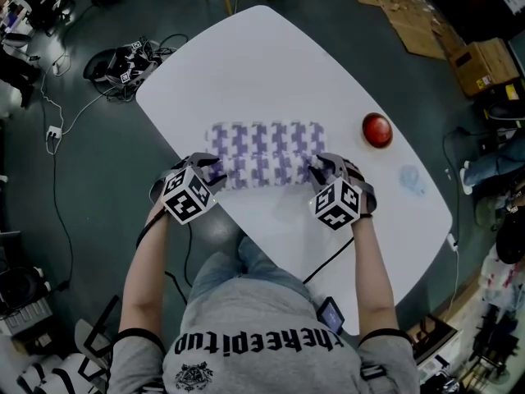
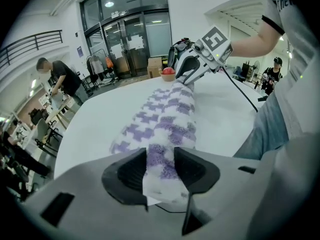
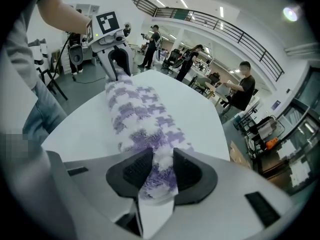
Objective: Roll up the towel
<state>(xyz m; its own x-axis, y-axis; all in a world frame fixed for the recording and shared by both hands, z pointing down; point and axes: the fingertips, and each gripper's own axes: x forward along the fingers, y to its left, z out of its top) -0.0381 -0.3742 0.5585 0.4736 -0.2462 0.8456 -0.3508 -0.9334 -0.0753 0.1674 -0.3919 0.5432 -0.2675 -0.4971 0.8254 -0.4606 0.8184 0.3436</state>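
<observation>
Nearby, red round object [image 1: 377, 130] beside towel [image 1: 264, 154], apart.

Grey T-shirt [image 1: 275, 374], black lettering [image 1: 254, 341], black-edged short sleeves [image 1: 135, 336]; blue jeans [image 1: 238, 271]. Left gripper [image 1: 215, 169] and right gripper [image 1: 315, 171] bear black-and-white marker cubes [image 1: 187, 195].

The white, rounded surface [image 1: 246, 64] carries a purple-and-white houndstooth towel [image 1: 264, 154] and, near its right end, a red dome-shaped object [image 1: 377, 130].

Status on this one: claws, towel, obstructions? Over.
Left claw, right claw: both shut on towel, near edge. Towel stretched between them on table. Red round object beside it, apart, not in the way.
</observation>
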